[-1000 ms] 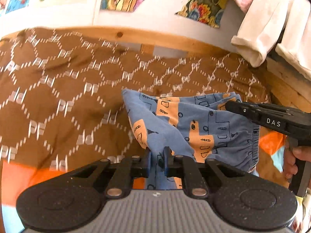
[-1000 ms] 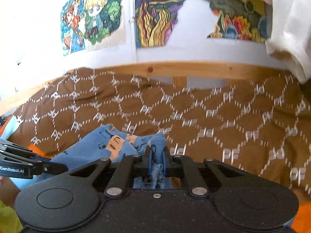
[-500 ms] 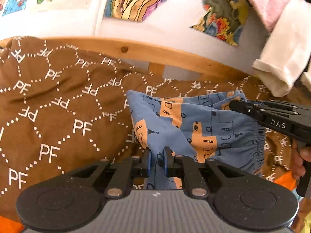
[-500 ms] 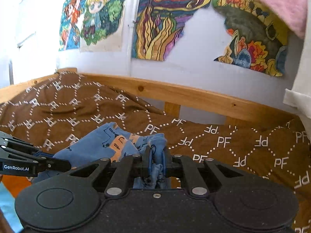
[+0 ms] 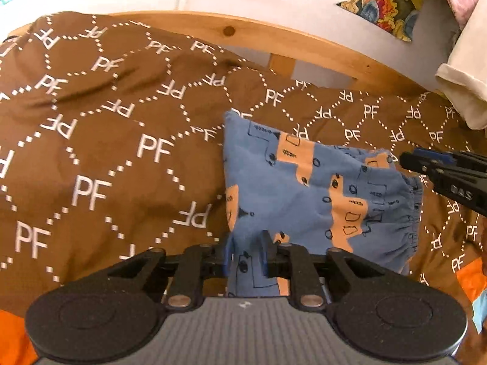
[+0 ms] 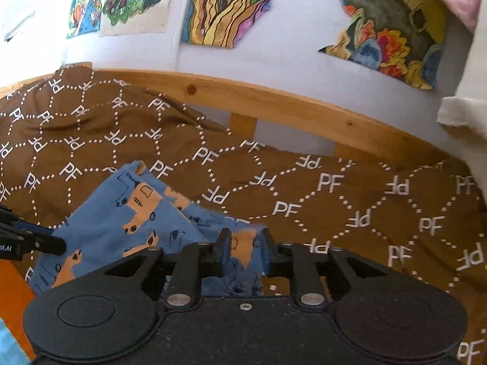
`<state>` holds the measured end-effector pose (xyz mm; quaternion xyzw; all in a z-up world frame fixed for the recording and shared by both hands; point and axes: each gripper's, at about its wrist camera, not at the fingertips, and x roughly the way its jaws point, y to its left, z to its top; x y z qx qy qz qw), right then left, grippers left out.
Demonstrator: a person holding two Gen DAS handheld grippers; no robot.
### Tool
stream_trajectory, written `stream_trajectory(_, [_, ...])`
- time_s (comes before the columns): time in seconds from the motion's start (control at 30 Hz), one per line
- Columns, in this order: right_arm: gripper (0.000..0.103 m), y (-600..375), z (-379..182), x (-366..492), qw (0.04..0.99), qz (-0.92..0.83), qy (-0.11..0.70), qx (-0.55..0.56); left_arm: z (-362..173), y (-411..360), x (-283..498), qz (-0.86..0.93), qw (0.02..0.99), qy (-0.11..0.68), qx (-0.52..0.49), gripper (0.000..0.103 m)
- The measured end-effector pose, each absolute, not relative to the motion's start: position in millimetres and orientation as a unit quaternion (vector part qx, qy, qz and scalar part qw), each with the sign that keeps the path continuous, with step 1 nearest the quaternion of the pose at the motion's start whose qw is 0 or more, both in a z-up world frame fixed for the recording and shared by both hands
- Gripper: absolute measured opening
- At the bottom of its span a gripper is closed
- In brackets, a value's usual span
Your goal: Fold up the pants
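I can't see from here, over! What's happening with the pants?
Left gripper and right gripper open around blue pants. Pants on brown blanket. Nothing in the way.

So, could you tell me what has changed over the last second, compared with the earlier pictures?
Both grippers have loosened: the left gripper and right gripper were clamped tight on the blue pants; now their jaws stand wider, with cloth still lying between them. The pants have come down and spread flatter on the brown bedcover, nearer the wooden rail. The pants' fold looks unchanged.
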<state>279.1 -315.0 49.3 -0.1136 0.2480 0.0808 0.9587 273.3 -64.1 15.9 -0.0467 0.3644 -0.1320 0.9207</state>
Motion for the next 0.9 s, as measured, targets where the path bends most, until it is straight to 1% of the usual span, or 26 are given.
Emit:
stream_trajectory(0.03, [0.037,-316.3,52.7,274.4,0.96,0.077,0.242,-0.114,19.8,-62.8,270.5,-0.129,0.922,0.361,-0.049,0.054])
stream_trajectory(0.07, [0.044,-317.4,55.2,268.6,0.963,0.075,0.235,-0.112,23.6,-60.9,267.0,-0.122,0.925,0.355,-0.053,0.069])
stream_trajectory(0.1, [0.052,-318.6,58.1,262.0,0.965,0.074,0.227,-0.108,27.4,-59.2,262.3,-0.116,0.929,0.346,-0.056,0.072])
stream_trajectory(0.13, [0.056,-318.7,61.5,257.1,0.967,0.074,0.221,-0.104,31.7,-58.1,258.7,-0.114,0.932,0.339,-0.056,0.073])
stream_trajectory(0.17, [0.065,-319.0,64.3,250.5,0.969,0.073,0.215,-0.098,36.2,-57.3,255.2,-0.116,0.934,0.335,-0.053,0.076])
stream_trajectory(0.2, [0.074,-319.3,67.1,242.0,0.971,0.072,0.208,-0.092,40.6,-56.5,251.5,-0.116,0.935,0.331,-0.049,0.082])
stream_trajectory(0.23, [0.079,-318.9,70.0,235.7,0.973,0.071,0.202,-0.087,45.0,-55.7,246.2,-0.113,0.938,0.324,-0.047,0.086])
stream_trajectory(0.27, [0.089,-318.5,73.3,228.4,0.974,0.071,0.198,-0.081,49.5,-54.7,239.7,-0.108,0.942,0.315,-0.044,0.093])
stream_trajectory(0.3, [0.097,-318.4,76.2,220.4,0.976,0.071,0.192,-0.073,53.4,-53.9,232.7,-0.104,0.945,0.306,-0.042,0.098])
stream_trajectory(0.37, [0.101,-318.2,82.5,202.3,0.98,0.071,0.179,-0.057,61.0,-51.3,219.1,-0.099,0.952,0.288,-0.036,0.103])
stream_trajectory(0.4, [0.102,-317.6,85.8,193.9,0.981,0.072,0.174,-0.05,64.0,-49.7,212.1,-0.097,0.954,0.281,-0.036,0.103])
stream_trajectory(0.63, [0.102,-307.1,102.3,137.4,0.987,0.062,0.147,-0.033,78.9,-43.6,164.9,-0.087,0.963,0.255,-0.027,0.103])
stream_trajectory(0.9, [0.102,-290.0,88.7,73.9,0.987,0.058,0.146,-0.041,70.3,-39.8,109.1,-0.087,0.966,0.243,0.004,0.103])
